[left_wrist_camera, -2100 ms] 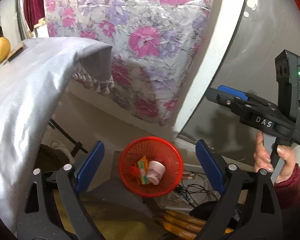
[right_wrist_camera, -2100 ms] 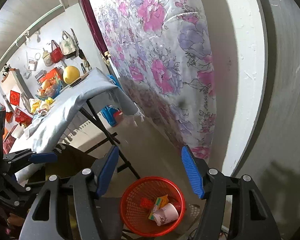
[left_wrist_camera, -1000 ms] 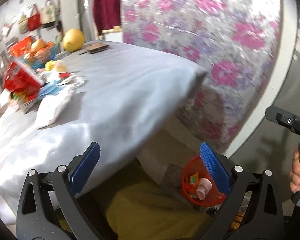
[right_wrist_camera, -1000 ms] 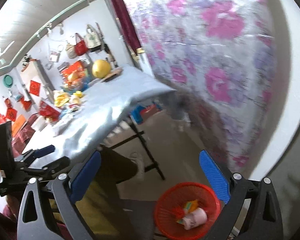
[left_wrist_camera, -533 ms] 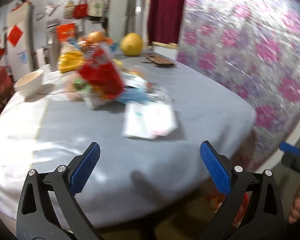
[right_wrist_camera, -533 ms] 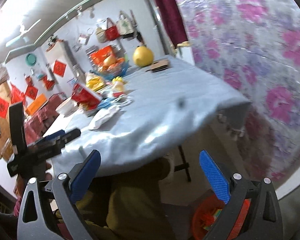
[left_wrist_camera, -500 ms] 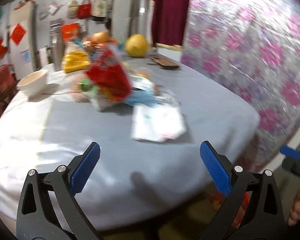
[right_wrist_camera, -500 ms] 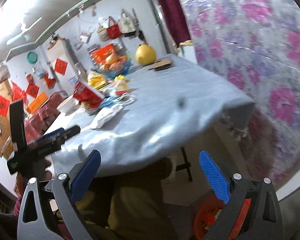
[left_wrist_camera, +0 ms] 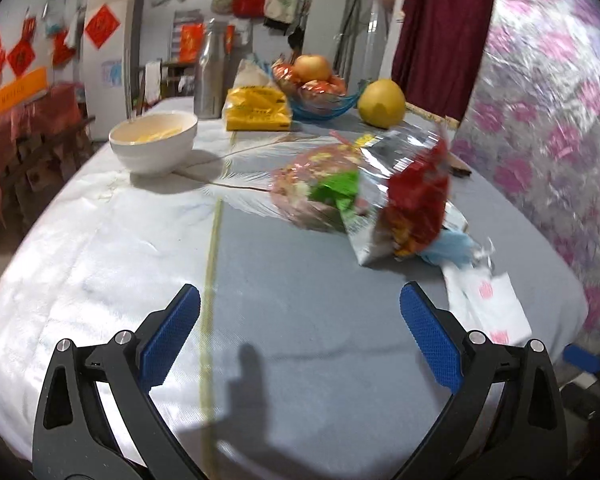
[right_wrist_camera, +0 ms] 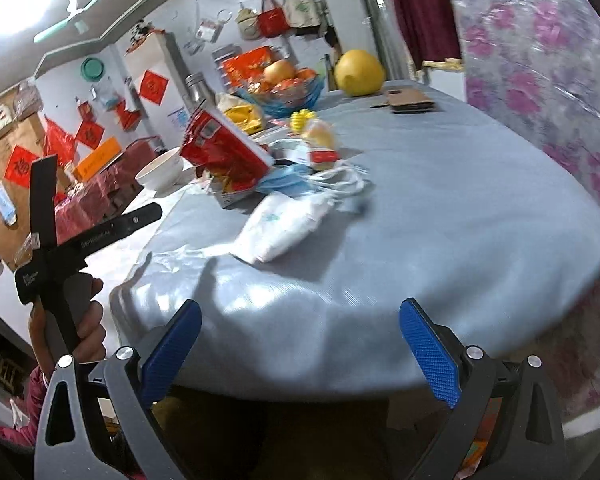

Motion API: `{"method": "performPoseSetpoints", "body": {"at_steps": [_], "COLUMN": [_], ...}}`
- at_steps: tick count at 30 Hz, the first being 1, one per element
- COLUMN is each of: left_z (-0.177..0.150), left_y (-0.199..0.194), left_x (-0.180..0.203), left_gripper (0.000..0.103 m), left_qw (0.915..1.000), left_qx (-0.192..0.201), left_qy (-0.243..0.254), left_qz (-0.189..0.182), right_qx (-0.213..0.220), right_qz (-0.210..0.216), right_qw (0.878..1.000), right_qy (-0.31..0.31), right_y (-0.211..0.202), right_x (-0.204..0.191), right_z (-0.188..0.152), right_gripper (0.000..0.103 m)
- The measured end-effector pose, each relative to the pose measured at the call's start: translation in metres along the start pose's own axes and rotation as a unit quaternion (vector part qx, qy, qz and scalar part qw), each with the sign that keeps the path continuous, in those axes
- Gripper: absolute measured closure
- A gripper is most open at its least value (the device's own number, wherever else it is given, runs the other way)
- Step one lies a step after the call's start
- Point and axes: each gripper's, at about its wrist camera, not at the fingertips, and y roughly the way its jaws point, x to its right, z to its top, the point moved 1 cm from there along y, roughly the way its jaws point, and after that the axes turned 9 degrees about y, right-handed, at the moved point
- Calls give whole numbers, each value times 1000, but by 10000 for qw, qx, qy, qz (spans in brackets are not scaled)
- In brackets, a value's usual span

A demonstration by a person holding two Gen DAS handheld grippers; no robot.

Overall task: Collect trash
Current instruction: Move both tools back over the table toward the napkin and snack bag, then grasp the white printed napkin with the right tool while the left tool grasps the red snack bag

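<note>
Blue-padded tongs hover wide and empty over the table, lining up the next piece of trash.

Both the left tongs (left_wrist_camera: 300, 334) and the right tongs (right_wrist_camera: 300, 340) stand spread wide with nothing between the pads. Ahead and to the right of the left tongs lies a red snack bag (left_wrist_camera: 404, 204) against a pink wrapper (left_wrist_camera: 312, 188), with a white packet (left_wrist_camera: 488, 304) just off the right pad. From the right tongs, that white packet (right_wrist_camera: 284, 224) lies ahead and slightly left, the red bag (right_wrist_camera: 224, 152) beyond it. The step looks like an approach; next, one pair must move forward over a wrapper, drop low and close on it. The bowl (left_wrist_camera: 154, 142) and fruit likely stay.
</note>
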Motion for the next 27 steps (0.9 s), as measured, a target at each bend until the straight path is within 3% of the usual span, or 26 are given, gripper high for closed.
{"method": "performPoseSetpoints", "body": {"at_steps": [7,15,22,25,27], "left_z": [15,12,11,12,12], "left_y": [24,52,52,53,53], "left_x": [-23,-30,-30,-30,-31], "left_gripper": [7,7,7,7,7], "left_qw": [9991,9959,9962,9962,9964], "left_qx": [-307,-884,-860,-853,-822], "left_qy": [-303,-162,-140,-146,-199], "left_qz": [-21,-67,-20,-40,-99], "right_qx": [-157,-294,-17,158,282], "right_qz": [102,24,-316,-609,-767], "right_qw": [9998,9993,9989,9964,9943], "right_qy": [-109,-216,-358,-561,-682], "right_y": [36,73,94,97,96], "right_x": [-19,-31,-41,-44,-45], "right_z": [19,31,37,35,31], "right_gripper": [6,6,6,15,27]}}
